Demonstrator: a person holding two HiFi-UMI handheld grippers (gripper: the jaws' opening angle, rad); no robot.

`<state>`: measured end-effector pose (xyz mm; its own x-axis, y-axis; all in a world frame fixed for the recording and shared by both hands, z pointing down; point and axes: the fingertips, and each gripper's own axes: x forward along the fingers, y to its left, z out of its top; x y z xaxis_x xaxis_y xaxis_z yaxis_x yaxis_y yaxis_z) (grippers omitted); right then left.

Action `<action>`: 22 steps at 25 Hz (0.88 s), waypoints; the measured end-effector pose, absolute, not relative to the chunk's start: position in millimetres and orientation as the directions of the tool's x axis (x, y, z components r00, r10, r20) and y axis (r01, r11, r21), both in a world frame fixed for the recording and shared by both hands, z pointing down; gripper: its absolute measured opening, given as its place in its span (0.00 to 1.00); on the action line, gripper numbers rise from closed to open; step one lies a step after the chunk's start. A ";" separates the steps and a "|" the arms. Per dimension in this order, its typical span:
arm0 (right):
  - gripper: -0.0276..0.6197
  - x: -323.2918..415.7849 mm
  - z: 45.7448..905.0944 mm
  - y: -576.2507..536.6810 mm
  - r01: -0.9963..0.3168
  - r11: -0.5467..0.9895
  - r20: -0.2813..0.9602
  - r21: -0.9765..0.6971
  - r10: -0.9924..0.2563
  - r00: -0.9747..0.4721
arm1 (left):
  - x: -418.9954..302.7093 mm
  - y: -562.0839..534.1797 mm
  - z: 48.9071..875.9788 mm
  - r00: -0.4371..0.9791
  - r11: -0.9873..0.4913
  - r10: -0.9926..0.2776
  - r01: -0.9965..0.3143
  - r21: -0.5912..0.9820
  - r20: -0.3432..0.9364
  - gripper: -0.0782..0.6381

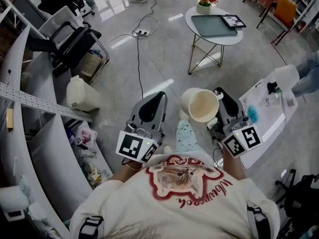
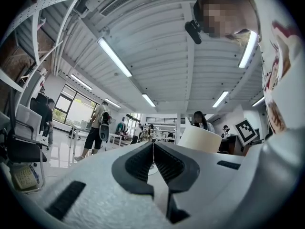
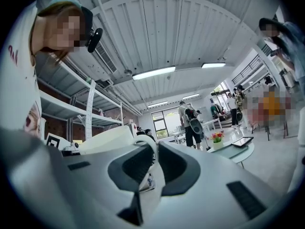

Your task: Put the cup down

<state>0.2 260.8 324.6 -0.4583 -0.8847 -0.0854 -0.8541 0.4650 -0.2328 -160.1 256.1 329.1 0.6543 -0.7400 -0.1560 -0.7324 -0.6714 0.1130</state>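
The smooth cream cup, round and open-mouthed, is held in the air at the centre of the head view, over the glossy grey floor; the right gripper pinches its curved handle between ribbed black pads; at centre-left the left gripper has its jaws pressed together on nothing.

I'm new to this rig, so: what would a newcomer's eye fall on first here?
The cream cup, held in mid-air by its handle in the right hand-held gripper, at the centre of the head view. Beside it, the left hand-held gripper is shut and empty. Farther ahead stands a round white table with a pot of flowers.
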 end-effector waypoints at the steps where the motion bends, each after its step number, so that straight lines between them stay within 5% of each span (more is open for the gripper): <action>1: 0.12 1.4 325.6 254.9 -0.854 0.465 -0.085 -0.234 -0.885 -0.458 | -159.4 250.6 330.0 0.654 -0.671 -0.741 -0.733 0.113 -0.154 0.13; 22: 0.12 55.5 301.4 32.2 -0.821 0.530 -0.112 -0.212 -0.848 -0.518 | -102.4 39.7 306.2 0.613 -0.634 -0.768 -0.769 0.081 -0.188 0.13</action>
<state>55.5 32.2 301.4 -0.5182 -0.8478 -0.1125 -0.8210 0.5300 -0.2123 -102.4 39.7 306.2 0.6127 -0.7676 -0.1880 -0.7693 -0.6338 0.0806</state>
